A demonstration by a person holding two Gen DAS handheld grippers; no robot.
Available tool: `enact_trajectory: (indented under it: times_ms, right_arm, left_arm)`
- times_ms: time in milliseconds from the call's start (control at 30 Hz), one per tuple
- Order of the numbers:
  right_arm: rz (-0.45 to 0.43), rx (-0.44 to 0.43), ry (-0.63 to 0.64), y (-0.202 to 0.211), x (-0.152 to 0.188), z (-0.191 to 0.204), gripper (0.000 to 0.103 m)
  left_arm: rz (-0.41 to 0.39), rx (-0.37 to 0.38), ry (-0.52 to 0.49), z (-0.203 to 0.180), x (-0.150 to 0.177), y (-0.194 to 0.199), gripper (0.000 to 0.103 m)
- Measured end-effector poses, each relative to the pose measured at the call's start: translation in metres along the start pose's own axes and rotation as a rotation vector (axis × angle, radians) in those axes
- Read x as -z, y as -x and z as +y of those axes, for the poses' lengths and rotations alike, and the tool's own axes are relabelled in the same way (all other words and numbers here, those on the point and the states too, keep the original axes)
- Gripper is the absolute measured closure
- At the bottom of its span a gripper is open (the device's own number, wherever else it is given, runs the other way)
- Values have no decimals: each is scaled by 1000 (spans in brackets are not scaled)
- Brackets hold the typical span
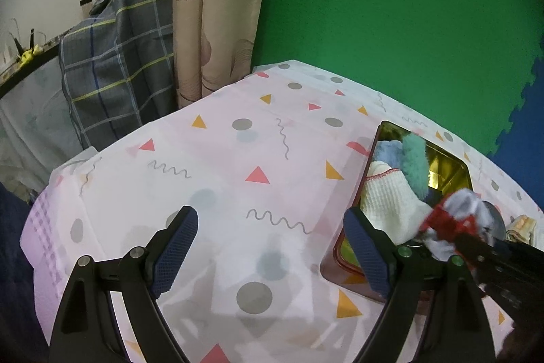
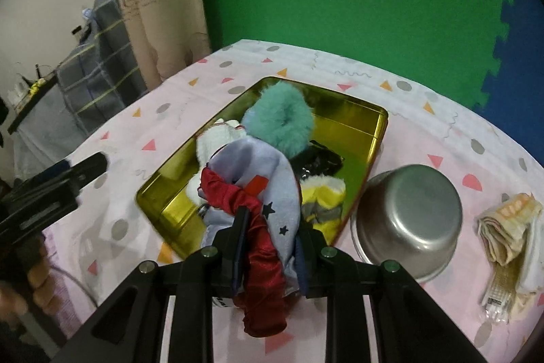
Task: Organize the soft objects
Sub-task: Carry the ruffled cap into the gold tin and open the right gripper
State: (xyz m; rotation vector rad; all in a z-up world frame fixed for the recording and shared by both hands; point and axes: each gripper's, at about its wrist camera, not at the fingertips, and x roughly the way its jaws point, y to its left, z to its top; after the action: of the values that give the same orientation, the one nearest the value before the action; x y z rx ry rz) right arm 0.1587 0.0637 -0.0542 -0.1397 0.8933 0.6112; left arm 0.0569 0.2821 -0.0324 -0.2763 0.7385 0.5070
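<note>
A: What is already sorted into the gold tin?

B: A teal pom-pom and white cloth are seen inside.

A: And left?

B: Left of the tin, the left gripper is held apart, empty. Over the tin, a red-and-grey bundle is clamped by the right gripper. Right of it, a folded cloth is still unplaced.

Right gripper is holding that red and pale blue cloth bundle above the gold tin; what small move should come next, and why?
Probably lower the right gripper a little and open over the gold tin. The cloth bundle already hangs above the tin, where the teal scrunchie and other soft things lie, and the left gripper is open and apart.
</note>
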Motion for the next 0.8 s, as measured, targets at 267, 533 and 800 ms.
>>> enact_trajectory:
  times_ms: [267, 533, 800]
  right_arm:
    - [29, 62, -22, -35, -7, -5, 78]
    - [25, 107, 14, -30, -7, 2, 69]
    - [24, 128, 35, -23, -5, 4, 56]
  left_arm:
    - [10, 3, 8, 1, 0, -3, 17]
    - [16, 6, 1, 0, 1, -3, 17]
    - [16, 5, -1, -2, 1, -3, 17]
